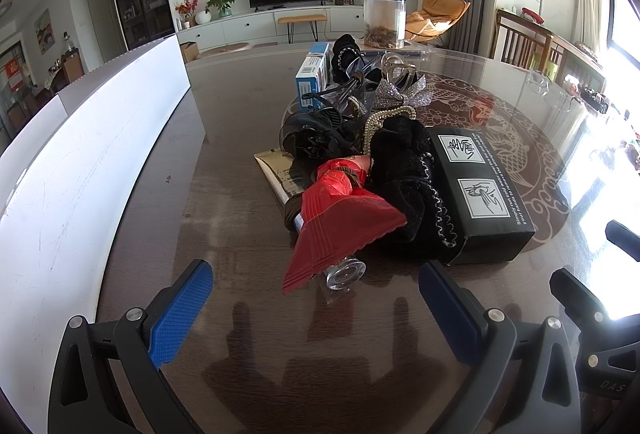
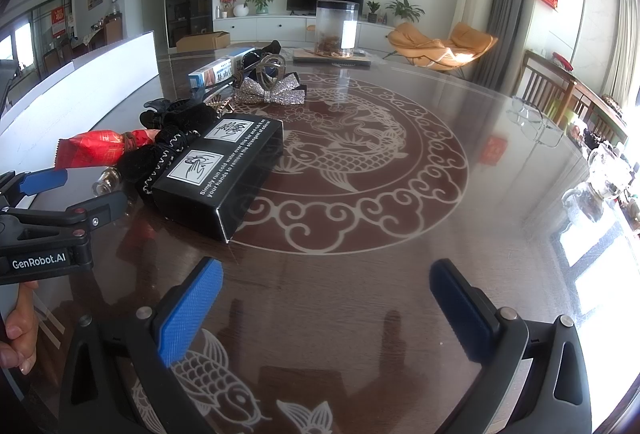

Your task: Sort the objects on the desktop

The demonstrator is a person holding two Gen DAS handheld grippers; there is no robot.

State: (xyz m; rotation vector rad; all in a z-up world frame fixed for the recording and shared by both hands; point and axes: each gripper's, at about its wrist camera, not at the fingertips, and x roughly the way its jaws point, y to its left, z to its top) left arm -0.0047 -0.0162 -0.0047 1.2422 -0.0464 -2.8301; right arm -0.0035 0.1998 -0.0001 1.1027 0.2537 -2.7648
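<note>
A pile lies on the dark glass table: a red wrapper [image 1: 336, 226] over a clear small bottle [image 1: 346, 274], a black velvet hair piece [image 1: 404, 169], a black box [image 1: 480, 189], a black hair clip [image 1: 316, 137], a silver bow [image 1: 400, 95] and a blue-white box [image 1: 310, 77]. My left gripper [image 1: 316, 310] is open and empty, just in front of the red wrapper. My right gripper [image 2: 326, 310] is open and empty over bare table, right of the black box [image 2: 224, 177]. The red wrapper [image 2: 96, 149] and the silver bow [image 2: 272, 93] show there too.
A long white bin [image 1: 72, 169] stands along the table's left side. A clear jar [image 1: 384, 19] stands on a flat board at the far edge. Eyeglasses [image 2: 536, 121] and glass teaware [image 2: 600, 185] sit at the right edge. Chairs stand beyond.
</note>
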